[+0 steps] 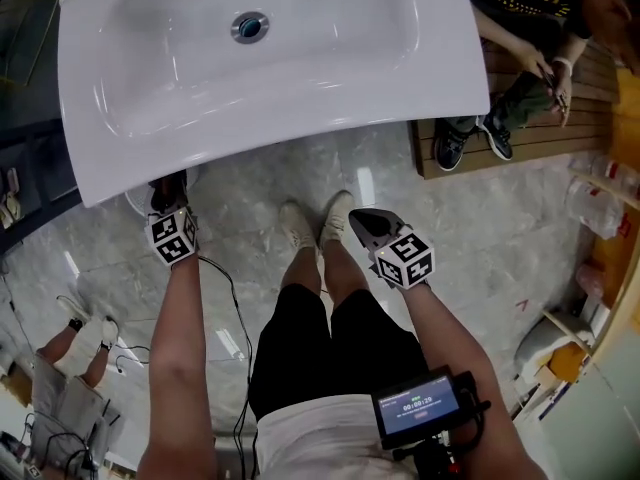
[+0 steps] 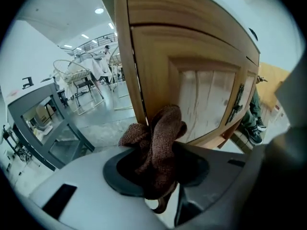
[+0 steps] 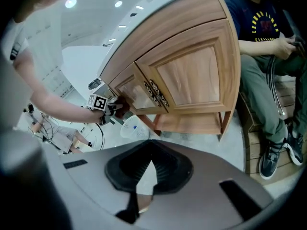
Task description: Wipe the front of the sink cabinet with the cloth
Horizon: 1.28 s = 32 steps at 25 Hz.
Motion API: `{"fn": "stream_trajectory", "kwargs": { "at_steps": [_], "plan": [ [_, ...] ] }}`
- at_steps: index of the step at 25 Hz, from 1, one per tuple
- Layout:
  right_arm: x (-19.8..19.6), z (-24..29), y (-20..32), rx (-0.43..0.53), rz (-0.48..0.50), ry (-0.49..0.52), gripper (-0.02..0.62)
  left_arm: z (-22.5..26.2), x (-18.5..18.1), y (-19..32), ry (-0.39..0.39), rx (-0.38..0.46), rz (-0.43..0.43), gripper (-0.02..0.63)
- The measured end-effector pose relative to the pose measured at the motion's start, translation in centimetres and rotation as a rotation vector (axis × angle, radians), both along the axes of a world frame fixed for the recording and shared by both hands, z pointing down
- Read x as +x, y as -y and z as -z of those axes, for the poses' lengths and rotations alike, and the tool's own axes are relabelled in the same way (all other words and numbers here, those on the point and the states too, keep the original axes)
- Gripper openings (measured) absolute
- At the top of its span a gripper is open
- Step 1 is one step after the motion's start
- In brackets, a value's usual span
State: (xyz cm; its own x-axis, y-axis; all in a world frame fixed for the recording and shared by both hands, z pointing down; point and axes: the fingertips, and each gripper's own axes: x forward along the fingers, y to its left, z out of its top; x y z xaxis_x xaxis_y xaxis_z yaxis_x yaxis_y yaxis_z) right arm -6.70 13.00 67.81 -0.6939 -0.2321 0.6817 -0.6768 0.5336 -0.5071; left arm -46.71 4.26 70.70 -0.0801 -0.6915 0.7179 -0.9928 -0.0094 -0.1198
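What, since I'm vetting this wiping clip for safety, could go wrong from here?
1. The brown knitted cloth sits bunched in the left gripper; if it slips, a hard jaw might scrape the wooden panelled cabinet door.
2. The thin black cable hanging by the person's legs could snag or trip.

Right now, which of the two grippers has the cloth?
The left gripper: its jaws are shut on the brown cloth by the wooden cabinet; the right gripper's jaws hold nothing.
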Motion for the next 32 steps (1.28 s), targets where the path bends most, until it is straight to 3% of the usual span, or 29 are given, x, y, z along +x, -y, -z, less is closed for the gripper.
{"fn": "stream_trajectory", "kwargs": {
  "at_steps": [3, 6, 9, 14, 21, 24, 28, 32],
  "plan": [
    [-0.6, 0.9, 1.6, 0.043, 0.01, 0.03, 0.012, 1.9, 0.2, -0.4, -0.027, 0.021, 0.04, 0.14],
    [0.1, 2.2, 2.1, 0.054, 0.018, 0.038, 0.012, 3.7, 2.6, -2.0, -0.132, 0.048, 0.111, 0.14],
    [0.1, 2.5, 2.3, 0.058, 0.008, 0.042, 0.012, 4.0, 4.8, -3.1, -0.167, 0.048, 0.098, 0.141],
    [-0.4, 3.6, 3.8, 0.077, 0.008, 0.039, 0.012, 4.9, 8.3, -3.7, -0.177, 0.037, -0.016, 0.14],
    [2.8, 12.5, 4.5, 0.154, -0.01, 0.057, 0.011, 14.9, 15.7, -5.9, -0.231, 0.054, -0.185, 0.14],
    [2.7, 13.7, 5.2, 0.178, 0.001, 0.055, 0.012, 16.3, 17.2, -6.1, -0.278, 0.055, -0.24, 0.14],
    [2.1, 17.6, 7.0, 0.263, 0.012, 0.082, 0.011, 20.2, 18.7, -4.9, -0.288, 0.116, -0.332, 0.14],
    [1.4, 23.3, 5.4, 0.323, 0.019, 0.126, 0.011, 25.2, 19.3, -6.8, -0.331, 0.142, -0.352, 0.14]
  ]
}}
